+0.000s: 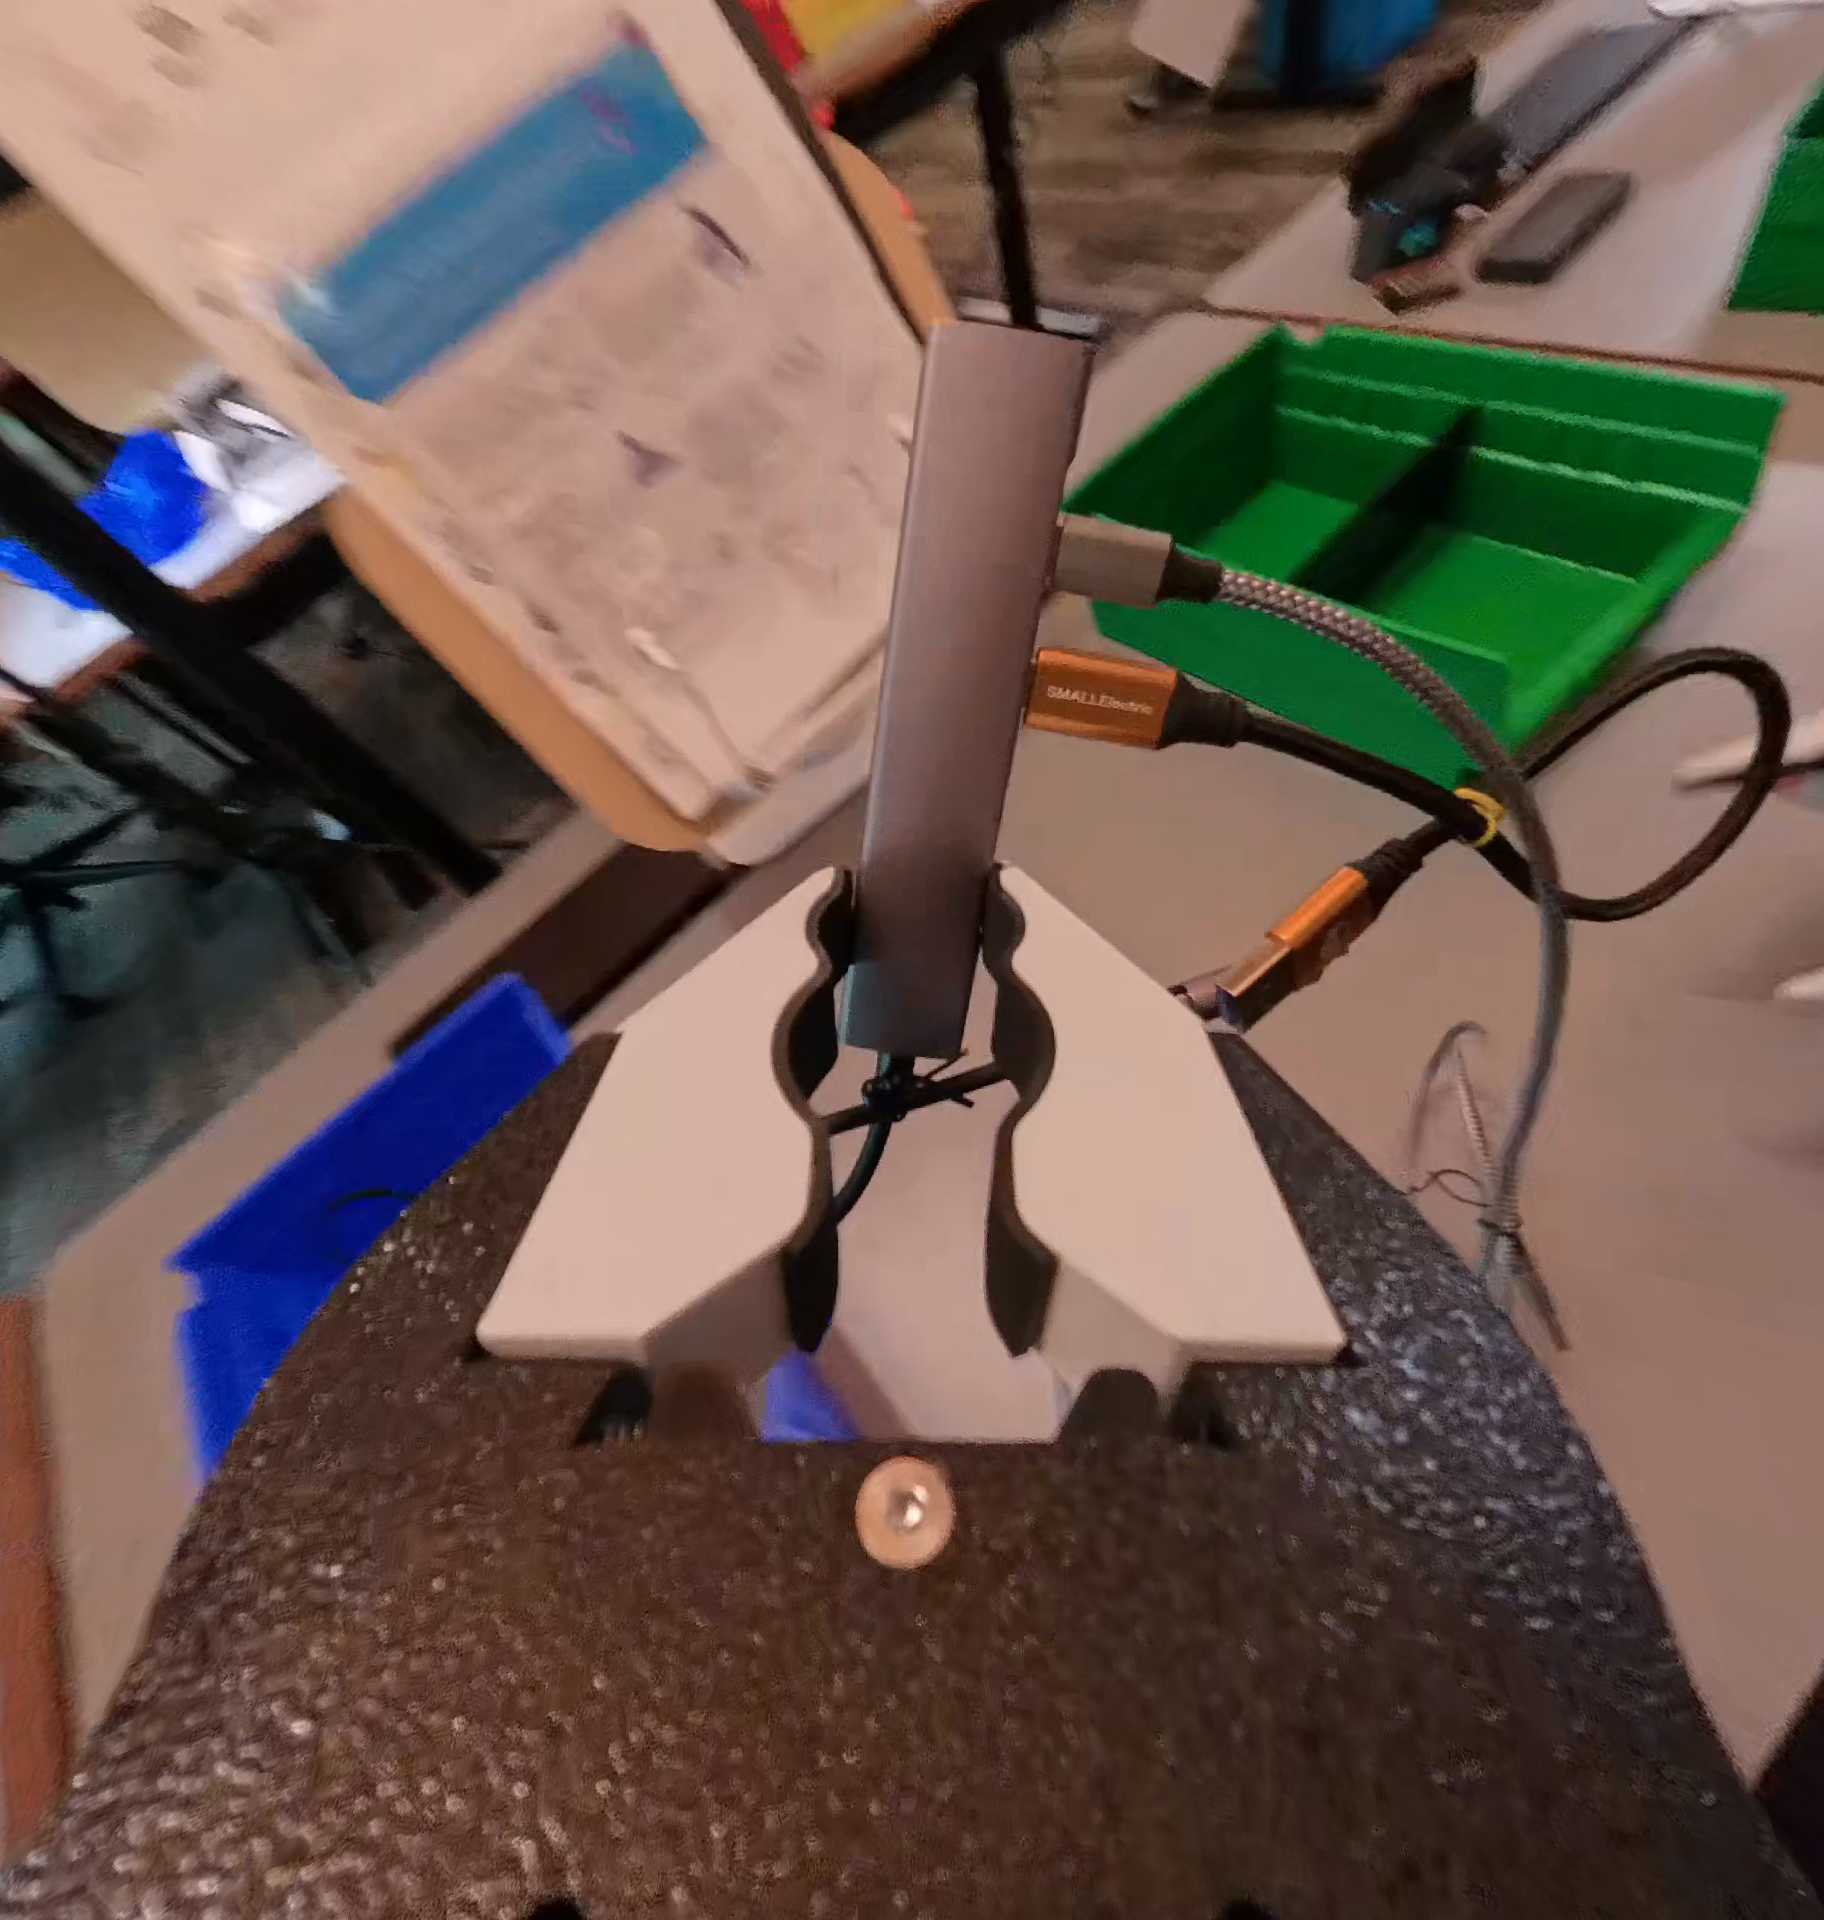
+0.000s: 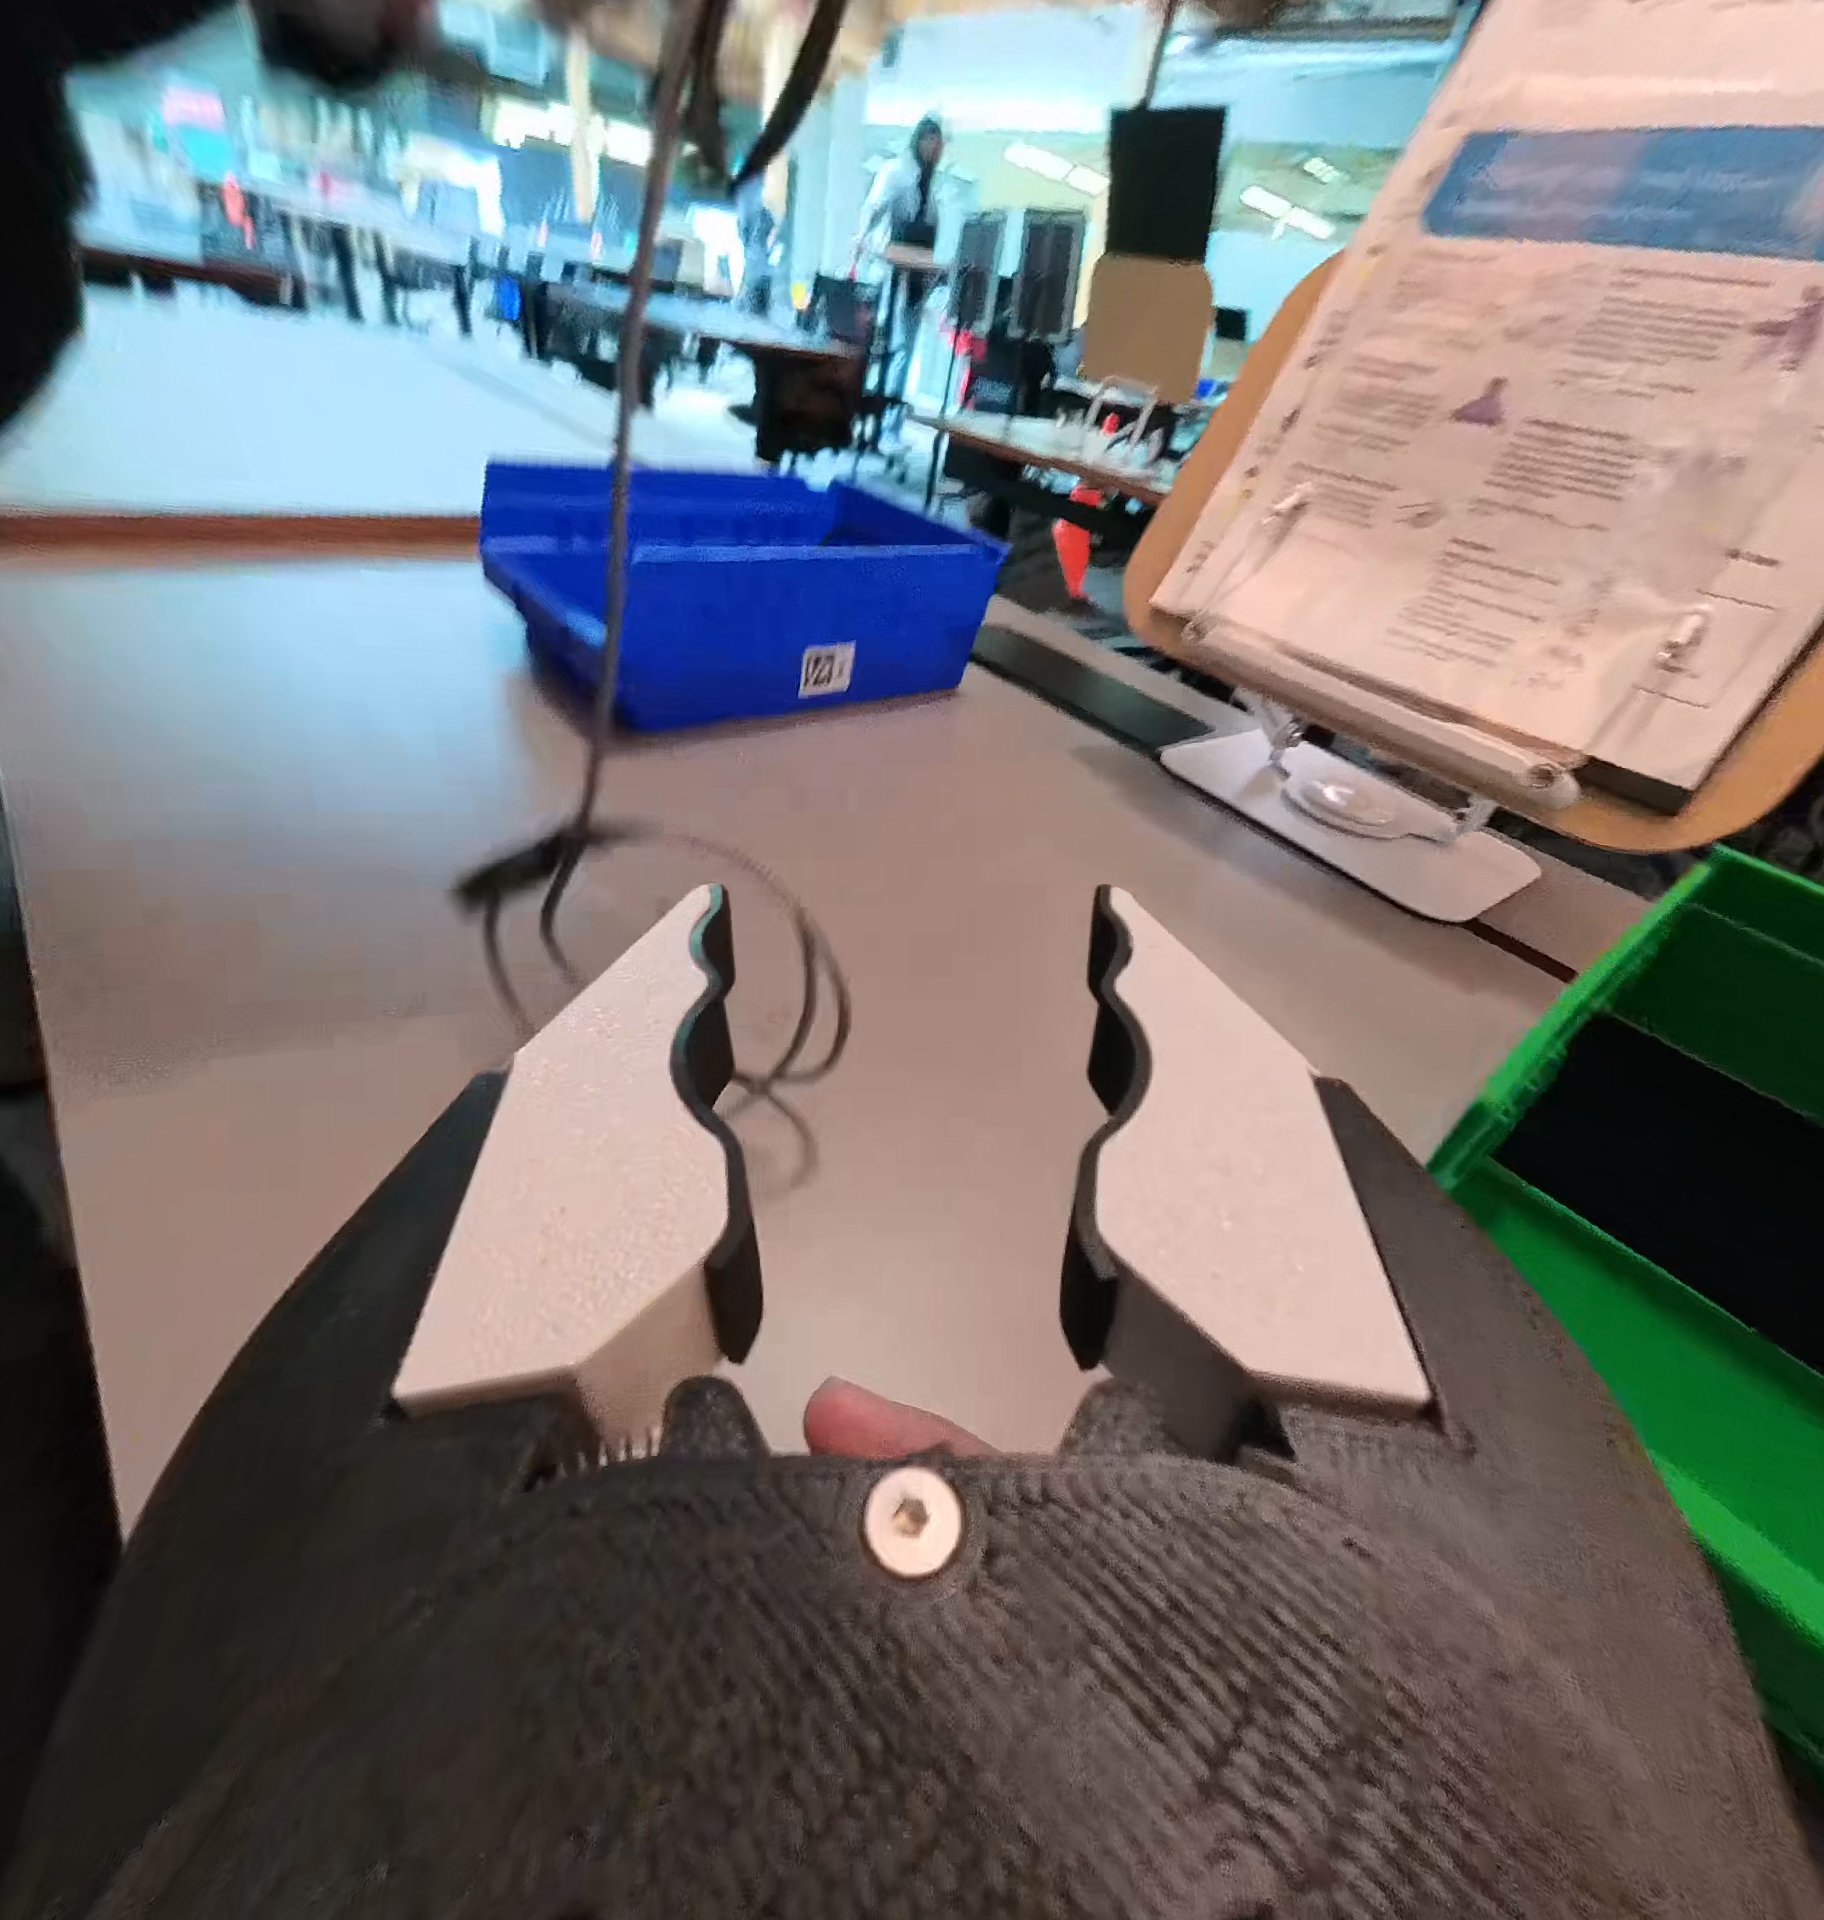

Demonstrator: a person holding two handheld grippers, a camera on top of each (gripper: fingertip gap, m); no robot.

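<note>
Hub (image 1: 975, 665) between left hand-held gripper (image 1: 913, 914) fingers; two cables right side; bin (image 1: 1427, 520) behind.

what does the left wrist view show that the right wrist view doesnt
Only the left wrist view: the left gripper shut on a grey hub, with a grey cable and an orange-plug cable plugged into its side. Only the right wrist view: the open, empty right gripper and a thin black cable hanging to the table. Both: blue bin, green bin, document stand.
</note>
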